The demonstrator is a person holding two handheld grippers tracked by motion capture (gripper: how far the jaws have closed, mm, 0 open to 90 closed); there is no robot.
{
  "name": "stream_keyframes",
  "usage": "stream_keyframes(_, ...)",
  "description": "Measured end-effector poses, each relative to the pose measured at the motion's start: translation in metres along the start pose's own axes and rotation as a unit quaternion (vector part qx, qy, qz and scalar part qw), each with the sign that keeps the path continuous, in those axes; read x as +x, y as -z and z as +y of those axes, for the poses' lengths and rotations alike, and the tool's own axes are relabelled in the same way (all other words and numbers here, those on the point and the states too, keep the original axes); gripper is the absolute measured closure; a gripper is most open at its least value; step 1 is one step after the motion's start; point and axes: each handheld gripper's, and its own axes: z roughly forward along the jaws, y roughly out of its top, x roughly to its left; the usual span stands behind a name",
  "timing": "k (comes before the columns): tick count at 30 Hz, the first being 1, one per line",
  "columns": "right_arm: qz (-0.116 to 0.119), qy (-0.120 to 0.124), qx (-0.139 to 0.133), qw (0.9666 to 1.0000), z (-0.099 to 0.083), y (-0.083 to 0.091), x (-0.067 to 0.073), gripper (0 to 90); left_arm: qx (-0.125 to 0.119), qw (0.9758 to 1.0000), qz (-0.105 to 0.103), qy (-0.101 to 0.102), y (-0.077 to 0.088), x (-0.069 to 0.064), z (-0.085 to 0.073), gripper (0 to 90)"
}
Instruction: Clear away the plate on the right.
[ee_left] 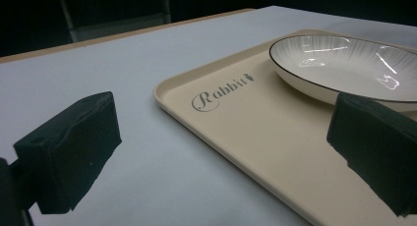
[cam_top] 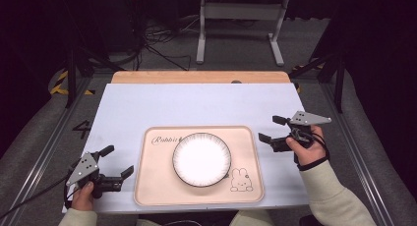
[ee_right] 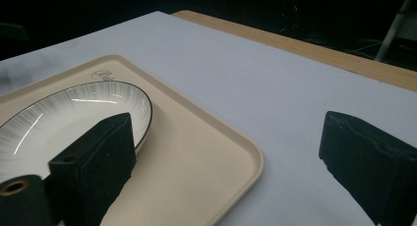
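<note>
Two tools waiting either side of a tray on the desk [cam_top: 147, 105].
The left tool [cam_top: 119, 161] is hanging wide open and empty beside the beige tray [cam_top: 157, 186]; a white plate [cam_top: 201, 158] is sitting at the tray's middle; the right tool [cam_top: 270, 128] is gaping empty just beyond its right edge.

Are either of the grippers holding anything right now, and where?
Nothing is held. The left gripper and right gripper are both open beside the tray.

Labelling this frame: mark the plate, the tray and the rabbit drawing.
plate [cam_top: 201, 158], high view, centre of its white well.
tray [cam_top: 157, 186], high view, bare floor left of the plate.
rabbit drawing [cam_top: 240, 180], high view, the rabbit's body.
</note>
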Motion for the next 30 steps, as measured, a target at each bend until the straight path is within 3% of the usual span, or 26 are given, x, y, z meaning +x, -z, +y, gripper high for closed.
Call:
stream_keyframes(7, -0.018, -0.010, -0.009, 0.9998, -0.014, 0.013, -0.010, 6.7, 0.001, 1.0000, 0.000, 0.000, 0.000, 0.000, 0.000, 0.2)
stream_keyframes(12, -0.031, 0.003, -0.007, 0.9995, -0.025, 0.018, -0.013, 6.7, -0.001, 1.0000, 0.001, 0.001, 0.000, 0.000, 0.000, 0.2)
stream_keyframes(19, -0.022, -0.018, -0.038, 0.9989, -0.043, 0.022, -0.017, 4.4, -0.001, 1.0000, 0.001, 0.000, 0.000, 0.000, 0.000, 0.2)
stream_keyframes(30, -0.024, -0.028, -0.055, 0.9978, -0.065, 0.021, -0.017, 3.5, -0.003, 1.0000, 0.002, 0.000, 0.000, -0.001, 0.000, 0.2)
